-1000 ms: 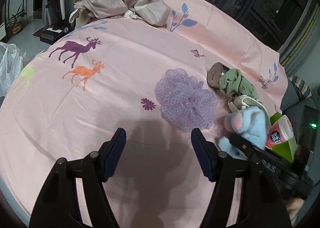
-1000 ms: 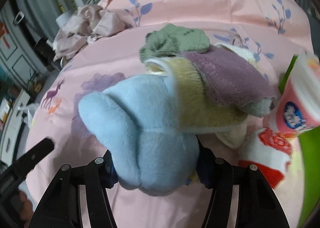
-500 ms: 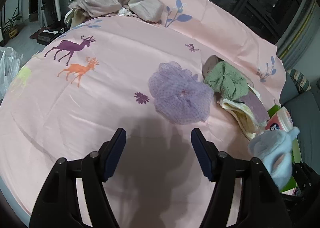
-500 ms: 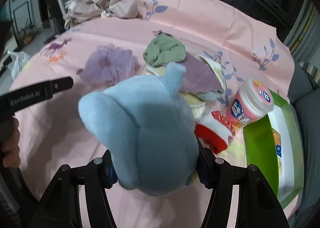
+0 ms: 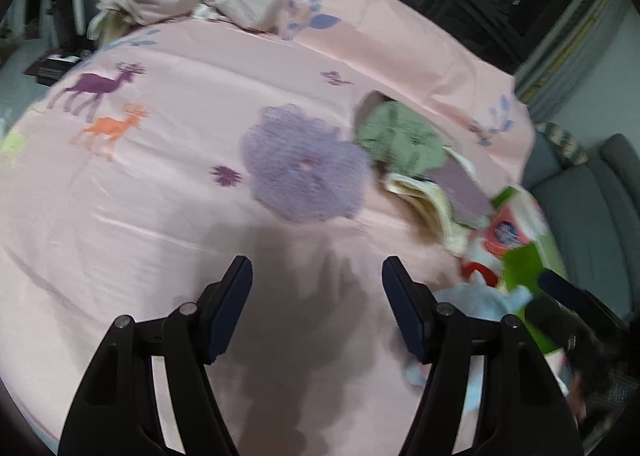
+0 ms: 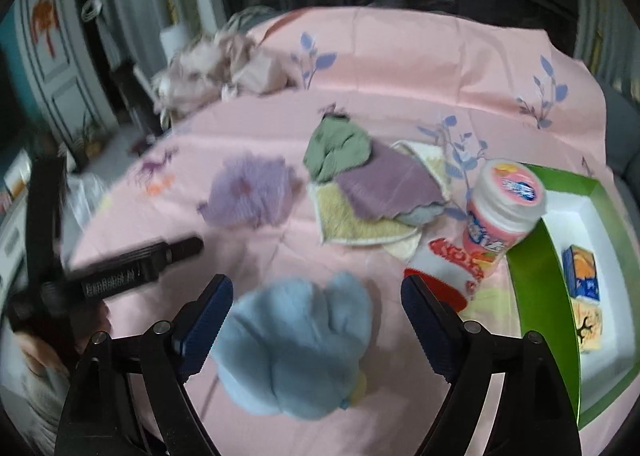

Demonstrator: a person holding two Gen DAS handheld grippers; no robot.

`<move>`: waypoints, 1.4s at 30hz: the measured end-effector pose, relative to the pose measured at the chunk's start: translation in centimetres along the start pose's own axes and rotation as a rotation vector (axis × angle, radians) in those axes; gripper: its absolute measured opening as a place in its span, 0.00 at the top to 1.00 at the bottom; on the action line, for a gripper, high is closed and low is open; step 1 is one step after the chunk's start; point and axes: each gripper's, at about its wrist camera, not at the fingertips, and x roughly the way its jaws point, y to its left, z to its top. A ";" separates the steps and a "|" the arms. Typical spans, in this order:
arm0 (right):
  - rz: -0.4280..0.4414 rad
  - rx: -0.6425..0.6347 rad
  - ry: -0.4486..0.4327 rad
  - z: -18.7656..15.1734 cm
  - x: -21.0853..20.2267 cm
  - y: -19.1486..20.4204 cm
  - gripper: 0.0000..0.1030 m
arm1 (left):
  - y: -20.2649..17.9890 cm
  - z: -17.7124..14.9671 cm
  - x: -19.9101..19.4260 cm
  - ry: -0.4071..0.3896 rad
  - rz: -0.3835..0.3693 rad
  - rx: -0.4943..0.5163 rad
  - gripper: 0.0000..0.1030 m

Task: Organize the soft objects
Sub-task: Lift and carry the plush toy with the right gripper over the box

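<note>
A pink printed sheet point(image 5: 168, 192) is spread across the whole surface, its far edge draped in front of dark windows, with open cloth in front of the left gripper point(image 5: 316, 312), whose jaws are spread wide with nothing held. A green-walled tray point(image 6: 532, 280) is set at the sheet's right edge. The blue plush toy point(image 6: 296, 340) is seen lying on the sheet between the wide-open jaws of the right gripper point(image 6: 316, 324), apparently untouched by either pad. Beyond lie a purple mesh puff point(image 6: 250, 192), stacked cloths point(image 6: 376, 192), and a pink jar point(image 6: 502, 208) tilted against the tray wall.
</note>
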 end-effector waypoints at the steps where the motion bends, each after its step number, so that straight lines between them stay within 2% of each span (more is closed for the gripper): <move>1: 0.012 0.025 -0.008 0.0 -0.1 -0.4 0.16 | -0.3 -0.1 -0.1 0.010 -0.036 0.008 0.36; 3: 0.060 0.095 0.001 0.2 0.0 -1.8 0.16 | -1.2 -0.4 -0.2 0.036 -0.122 0.042 0.36; 7: 0.169 0.219 0.081 -0.3 1.4 -3.7 0.16 | -3.1 -1.3 -0.5 0.079 -0.245 0.110 0.36; 11: 0.246 0.276 0.139 -1.1 2.9 -4.5 0.16 | -5.7 -2.8 -0.1 0.136 -0.328 0.205 0.36; 13: 0.266 0.295 0.165 -1.4 3.6 -4.7 0.16 | -6.9 -3.7 0.4 0.166 -0.339 0.247 0.37; 15: 0.283 0.300 0.189 -1.7 4.4 -4.6 0.16 | -7.6 -4.2 1.0 0.188 -0.340 0.255 0.42; 18: 0.306 0.305 0.224 -1.9 5.5 -4.6 0.16 | -7.8 -4.7 2.0 0.201 -0.321 0.245 0.45; 23: 0.354 0.319 0.244 -2.3 6.7 -4.6 0.19 | -7.5 -4.5 2.3 0.209 -0.342 0.207 0.50; 27: 0.373 0.324 0.223 -2.3 6.4 -4.8 0.22 | -7.7 -4.3 1.9 0.195 -0.352 0.198 0.54; 30: 0.397 0.331 0.179 -2.0 5.3 -5.0 0.23 | -8.3 -4.0 0.7 0.146 -0.362 0.222 0.54; 36: 0.370 0.277 0.014 -0.6 0.1 -5.5 0.23 | -11.6 -3.2 -2.1 0.043 -0.420 0.302 0.54; 42: 0.321 0.312 -0.170 -0.4 -5.7 -9.1 0.23 | -17.4 -2.3 -3.2 -0.025 -0.473 0.407 0.54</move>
